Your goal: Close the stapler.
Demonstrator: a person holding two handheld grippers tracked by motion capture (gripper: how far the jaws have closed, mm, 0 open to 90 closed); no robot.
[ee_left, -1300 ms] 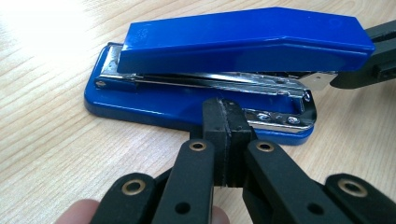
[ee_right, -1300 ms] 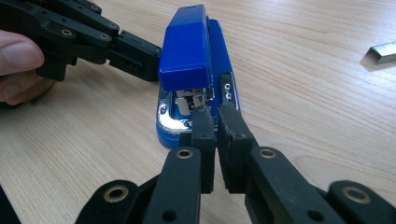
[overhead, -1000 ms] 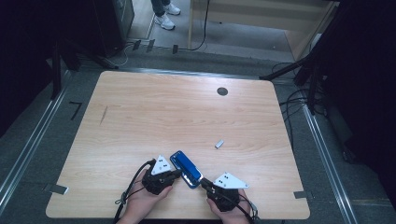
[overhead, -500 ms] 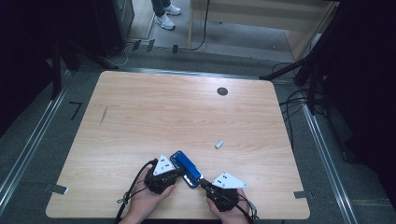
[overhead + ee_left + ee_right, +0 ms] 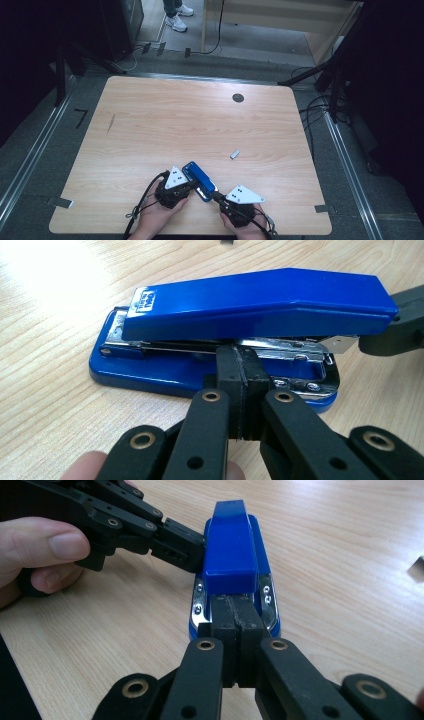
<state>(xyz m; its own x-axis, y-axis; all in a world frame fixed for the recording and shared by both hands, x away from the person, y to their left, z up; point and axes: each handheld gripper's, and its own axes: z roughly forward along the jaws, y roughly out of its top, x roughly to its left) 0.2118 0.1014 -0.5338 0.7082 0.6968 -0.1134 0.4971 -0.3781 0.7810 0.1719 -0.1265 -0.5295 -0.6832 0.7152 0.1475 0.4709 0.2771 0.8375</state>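
Both claws, the left gripper [image 5: 239, 390] and right gripper [image 5: 235, 625], are pressing fully closed, gripping nothing, against the blue stapler [image 5: 199, 181] near the table's [image 5: 150, 125] near edge, risking skidding it sideways.

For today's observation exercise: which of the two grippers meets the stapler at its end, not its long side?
The right gripper: its shut jaws meet the blue stapler's near end, while the left gripper presses against its long side.

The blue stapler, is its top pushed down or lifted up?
Lifted up. In the left gripper view the blue stapler has its top raised above the silver metal rail, with a gap at the front. The left tongs press its side.
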